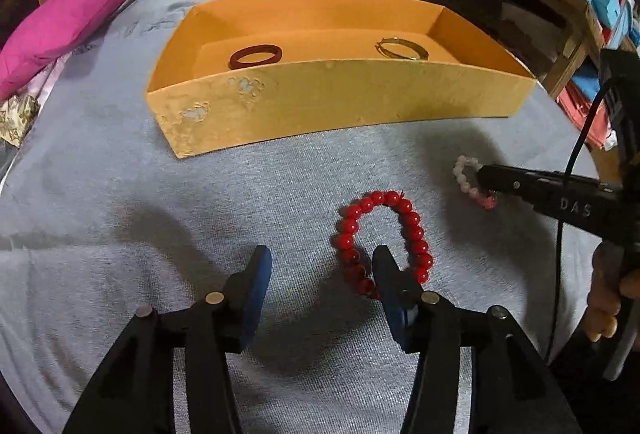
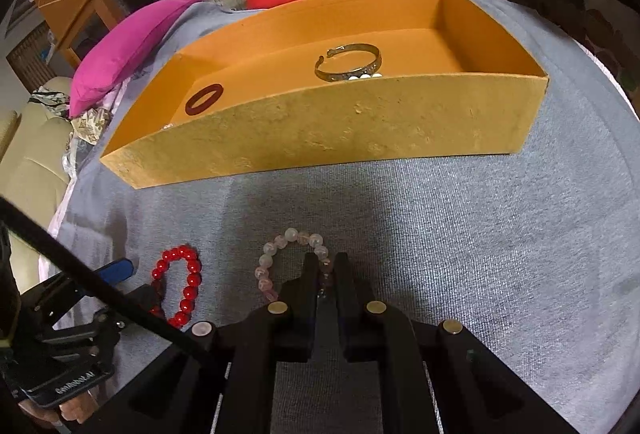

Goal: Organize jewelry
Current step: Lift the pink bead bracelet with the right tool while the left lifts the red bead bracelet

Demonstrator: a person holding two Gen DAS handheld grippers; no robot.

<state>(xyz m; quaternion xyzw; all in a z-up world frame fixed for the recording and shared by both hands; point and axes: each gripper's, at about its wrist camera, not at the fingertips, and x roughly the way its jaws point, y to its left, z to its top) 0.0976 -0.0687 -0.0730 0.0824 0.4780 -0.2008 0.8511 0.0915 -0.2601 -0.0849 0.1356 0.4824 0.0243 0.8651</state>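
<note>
Jaws of the left gripper point(image 1: 322, 266) stand apart, one blue pad point(image 1: 390, 274) touching the near end of the red bead bracelet point(image 1: 384, 234), which lies flat on the grey cloth point(image 1: 120, 193), its oval running toward the orange box point(image 1: 320, 101). The right gripper point(image 2: 325, 268), lettered "DAS" on its side, is clenched on the pale pink bead bracelet point(image 2: 280, 254). Inside the box lie a dark red ring point(image 2: 204, 98) at its left and a gold bangle point(image 2: 348, 63) further right.
</note>
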